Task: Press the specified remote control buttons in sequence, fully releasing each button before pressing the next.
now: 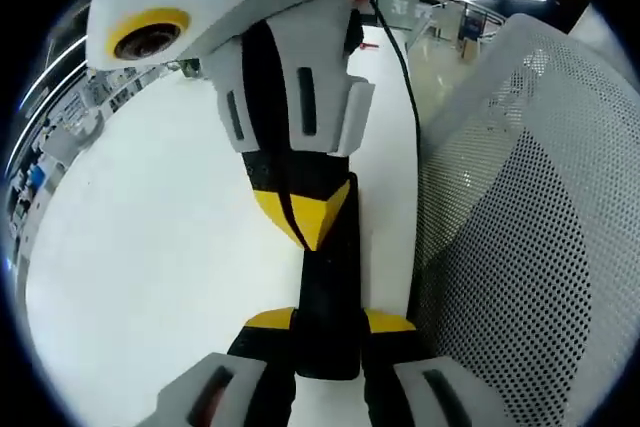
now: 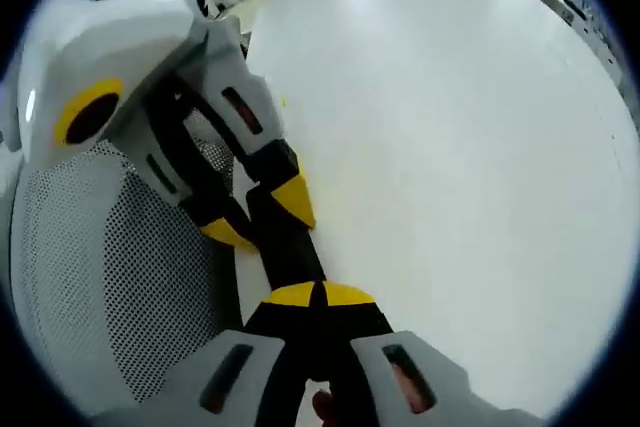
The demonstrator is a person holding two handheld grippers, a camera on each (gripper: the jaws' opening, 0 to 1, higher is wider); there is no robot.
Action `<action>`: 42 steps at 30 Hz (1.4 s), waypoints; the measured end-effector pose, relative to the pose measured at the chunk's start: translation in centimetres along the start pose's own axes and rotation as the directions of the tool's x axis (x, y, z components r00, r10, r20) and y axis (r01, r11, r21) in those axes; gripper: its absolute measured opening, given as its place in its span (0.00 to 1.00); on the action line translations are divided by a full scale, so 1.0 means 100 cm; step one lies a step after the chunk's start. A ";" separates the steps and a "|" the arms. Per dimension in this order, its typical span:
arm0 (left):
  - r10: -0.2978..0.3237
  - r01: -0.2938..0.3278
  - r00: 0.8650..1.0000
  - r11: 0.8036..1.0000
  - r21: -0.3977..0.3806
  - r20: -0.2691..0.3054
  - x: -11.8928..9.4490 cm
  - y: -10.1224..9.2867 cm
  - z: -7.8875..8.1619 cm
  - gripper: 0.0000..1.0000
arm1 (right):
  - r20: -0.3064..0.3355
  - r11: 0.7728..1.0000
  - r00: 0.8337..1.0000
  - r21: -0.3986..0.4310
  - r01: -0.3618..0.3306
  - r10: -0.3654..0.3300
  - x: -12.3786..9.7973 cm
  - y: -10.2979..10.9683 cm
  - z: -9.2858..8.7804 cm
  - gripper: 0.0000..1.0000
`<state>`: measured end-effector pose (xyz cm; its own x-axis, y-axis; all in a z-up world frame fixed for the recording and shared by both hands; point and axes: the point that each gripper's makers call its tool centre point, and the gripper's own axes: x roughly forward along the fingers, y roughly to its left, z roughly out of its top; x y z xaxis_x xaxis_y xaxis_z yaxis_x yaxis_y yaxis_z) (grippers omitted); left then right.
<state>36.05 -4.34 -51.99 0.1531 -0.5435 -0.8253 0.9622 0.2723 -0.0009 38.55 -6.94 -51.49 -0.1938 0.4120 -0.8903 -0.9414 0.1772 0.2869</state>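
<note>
Remote control, black, slim: held end to end between two grippers over a white table.

The left gripper (image 1: 328, 322) clamps its yellow-tipped jaws on the near end of the remote control (image 1: 328, 287); the long axis runs straight away from it to the right gripper (image 1: 300, 209), whose tips are closed together on the far end (buttons not discernible). Right gripper view: same bar (image 2: 290, 247), right gripper (image 2: 318, 294) at one end, left gripper (image 2: 262, 215) at the other. White table (image 2: 450, 147); mesh chair back (image 1: 520, 207) just beside.

Slim black remote control (image 1: 328, 297), long and narrow, held above the white bench, one end clamped between yellow-tipped jaws, far end touched by the other yellow tips, buttons unreadable
</note>
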 end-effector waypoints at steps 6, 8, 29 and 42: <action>0.005 -0.004 1.000 1.000 -0.026 0.023 -0.002 -0.001 0.000 0.24 | 0.003 0.998 0.999 -0.050 0.037 -0.037 0.000 0.003 0.001 0.00; 0.004 -0.004 1.000 1.000 -0.019 0.023 -0.002 -0.001 0.000 0.24 | -0.005 0.997 0.999 -0.070 0.040 -0.040 0.000 0.004 0.000 0.00; 0.001 0.000 1.000 1.000 -0.021 0.031 -0.003 -0.001 0.002 0.24 | -0.032 0.951 0.996 -0.301 0.072 -0.086 0.001 0.019 -0.002 0.00; 0.000 0.001 1.000 1.000 -0.021 0.028 -0.002 -0.001 0.002 0.24 | 0.016 0.949 0.995 -0.302 0.094 -0.094 -0.001 0.019 -0.002 0.00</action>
<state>35.94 -4.38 -51.69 0.1592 -0.5656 -0.8091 0.9573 0.2888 -0.0135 36.70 -6.78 -50.95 -0.1002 0.4079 -0.9075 -0.9947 -0.0629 0.0816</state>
